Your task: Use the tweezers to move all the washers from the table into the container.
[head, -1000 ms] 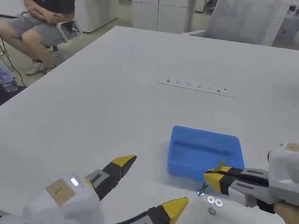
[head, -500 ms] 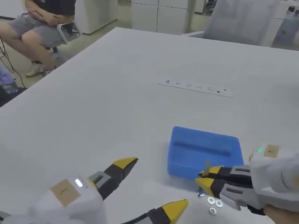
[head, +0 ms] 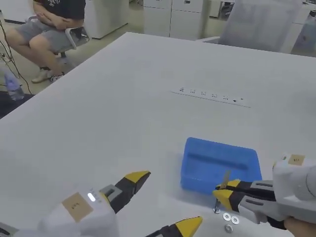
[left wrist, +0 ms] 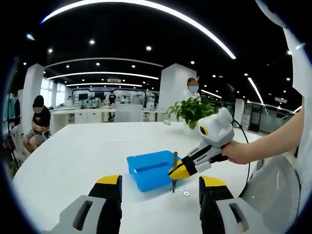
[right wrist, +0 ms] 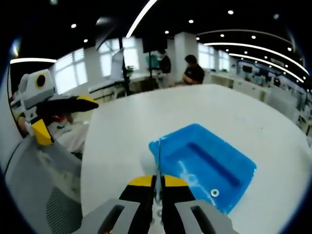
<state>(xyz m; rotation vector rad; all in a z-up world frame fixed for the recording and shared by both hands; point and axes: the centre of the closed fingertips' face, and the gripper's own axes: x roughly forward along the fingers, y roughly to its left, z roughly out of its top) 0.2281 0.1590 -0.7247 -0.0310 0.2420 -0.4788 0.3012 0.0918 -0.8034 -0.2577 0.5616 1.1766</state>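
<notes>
My right gripper (head: 224,190) is shut on thin metal tweezers (head: 217,205), which point down at the table just in front of the blue container (head: 220,160). Three small washers (head: 230,220) lie on the table right beside the tweezer tips; whether the tips grip one I cannot tell. In the right gripper view the tweezers (right wrist: 158,161) rise from the shut right gripper (right wrist: 157,183) over the container (right wrist: 195,146), with one washer (right wrist: 215,193) inside it. My left gripper (head: 164,200) hovers open at the near left, holding nothing. From the left gripper (left wrist: 162,181), the washers (left wrist: 184,192) lie ahead.
The white table (head: 123,98) stretches far and left. A flush power strip (head: 212,96) sits beyond the container. A person sits on a chair (head: 54,24) past the table's far left corner. Another chair (head: 261,22) stands at the far edge.
The right gripper has rolled slightly and shifted a little, keeping the tweezers at the washers. The left gripper stays open in place. The head camera has tilted a bit.
</notes>
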